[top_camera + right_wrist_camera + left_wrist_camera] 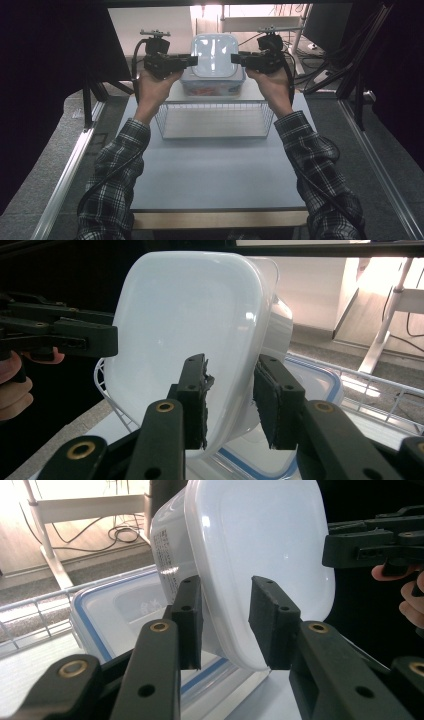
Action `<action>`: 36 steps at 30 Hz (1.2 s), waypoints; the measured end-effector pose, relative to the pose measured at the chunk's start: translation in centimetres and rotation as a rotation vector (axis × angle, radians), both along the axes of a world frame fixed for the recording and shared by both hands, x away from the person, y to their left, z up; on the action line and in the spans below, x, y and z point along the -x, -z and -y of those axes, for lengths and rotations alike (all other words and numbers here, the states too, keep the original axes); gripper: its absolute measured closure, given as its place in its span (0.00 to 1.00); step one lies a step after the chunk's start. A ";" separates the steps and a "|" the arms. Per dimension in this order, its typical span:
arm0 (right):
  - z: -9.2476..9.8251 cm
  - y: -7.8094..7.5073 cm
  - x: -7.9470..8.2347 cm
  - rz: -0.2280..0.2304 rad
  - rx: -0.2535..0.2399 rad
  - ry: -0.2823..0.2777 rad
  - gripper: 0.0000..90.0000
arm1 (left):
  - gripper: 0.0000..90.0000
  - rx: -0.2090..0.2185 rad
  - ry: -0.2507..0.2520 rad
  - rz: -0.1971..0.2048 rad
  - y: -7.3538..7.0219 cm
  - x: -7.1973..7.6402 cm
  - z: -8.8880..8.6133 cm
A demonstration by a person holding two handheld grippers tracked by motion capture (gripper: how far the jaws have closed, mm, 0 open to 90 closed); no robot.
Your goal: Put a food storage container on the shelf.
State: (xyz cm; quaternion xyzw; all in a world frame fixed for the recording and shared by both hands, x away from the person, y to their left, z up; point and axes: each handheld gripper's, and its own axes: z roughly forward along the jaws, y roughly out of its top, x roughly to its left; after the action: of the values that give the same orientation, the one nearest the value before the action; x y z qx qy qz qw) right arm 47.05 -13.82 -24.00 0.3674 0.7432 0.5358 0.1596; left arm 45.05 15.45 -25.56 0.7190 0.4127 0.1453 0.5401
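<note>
A white lidded tub (215, 55) stands on edge with its flat face toward me, resting on a clear box with a blue-rimmed lid (212, 90). My left gripper (195, 60) reaches in from the tub's left side and my right gripper (234, 58) from its right. In the left gripper view the jaws (227, 625) straddle the tub's (260, 545) edge with gaps at the pads. In the right gripper view the jaws (230, 400) likewise stand apart around the tub's (185, 325) rim, with no squeeze on it. Both grippers are open.
A wire basket (165, 125) sits on the grey table (215, 170) just in front of the blue-rimmed box (115, 610). Dark curtains flank the table. Cables and a white desk frame (55, 510) lie beyond the far edge.
</note>
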 end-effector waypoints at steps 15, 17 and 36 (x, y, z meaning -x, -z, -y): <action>-0.8 0.1 -1.6 0.013 0.032 0.040 0.66 | 0.57 0.014 -0.040 -0.027 -0.2 -2.1 0.2; -0.9 0.0 -1.7 0.017 0.036 0.045 0.66 | 0.56 0.012 -0.044 -0.032 -0.3 -2.3 0.3; -1.0 0.0 -1.7 0.022 0.045 0.020 0.41 | 0.27 -0.006 0.020 0.030 -0.8 -1.5 -0.5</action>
State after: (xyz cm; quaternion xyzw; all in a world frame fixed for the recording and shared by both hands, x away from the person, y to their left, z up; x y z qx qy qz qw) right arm 48.70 -12.84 -24.03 0.3654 0.7497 0.5211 0.1814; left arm 46.57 15.94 -24.72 0.7224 0.3970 0.1522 0.5454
